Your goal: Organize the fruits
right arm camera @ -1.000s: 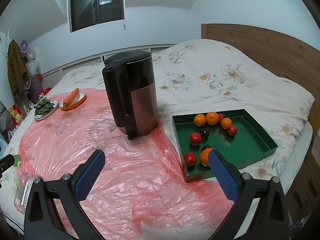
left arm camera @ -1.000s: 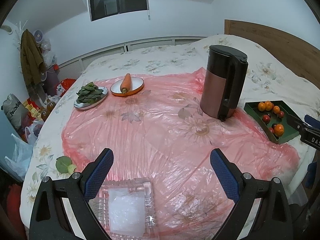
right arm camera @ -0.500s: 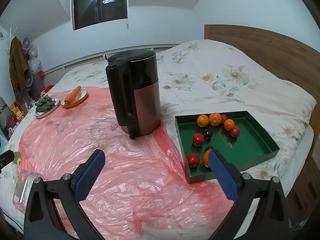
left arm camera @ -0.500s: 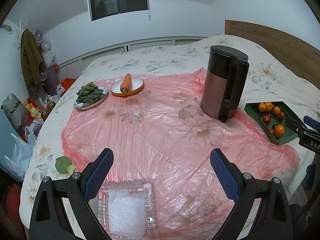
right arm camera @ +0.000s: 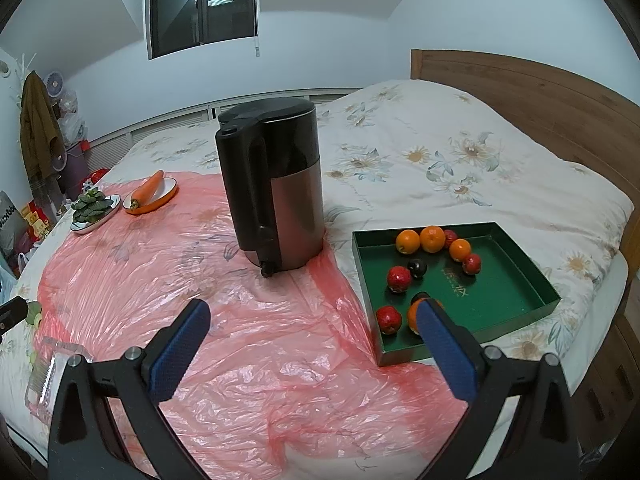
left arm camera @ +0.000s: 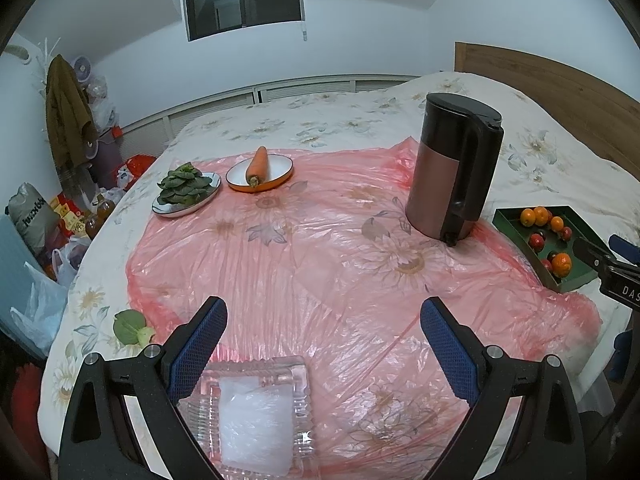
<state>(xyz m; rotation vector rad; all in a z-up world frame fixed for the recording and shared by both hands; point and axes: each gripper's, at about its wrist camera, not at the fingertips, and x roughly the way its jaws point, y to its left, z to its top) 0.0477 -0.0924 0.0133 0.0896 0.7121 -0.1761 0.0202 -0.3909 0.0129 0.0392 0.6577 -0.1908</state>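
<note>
A green tray (right arm camera: 516,300) on the bed holds several oranges (right arm camera: 432,239), red fruits (right arm camera: 399,279) and dark fruits (right arm camera: 417,267). In the left wrist view the same tray (left arm camera: 576,280) sits at the far right. My right gripper (right arm camera: 314,320) hovers open over the pink plastic sheet (right arm camera: 240,320), its right finger overlapping the tray's near-left corner. My left gripper (left arm camera: 322,320) is open above a clear plastic container (left arm camera: 252,420) with white padding. Neither holds anything.
A dark kettle (right arm camera: 276,188) stands left of the tray. Far left are a plate of greens (left arm camera: 186,194) and an orange-rimmed dish with a carrot (left arm camera: 258,168). A loose leaf (left arm camera: 130,326) lies near the bed edge. Bags crowd the floor at left.
The right gripper has drifted slightly, bringing the kettle and tray a little closer to centre. The left view is almost the same. Both grippers stayed open.
</note>
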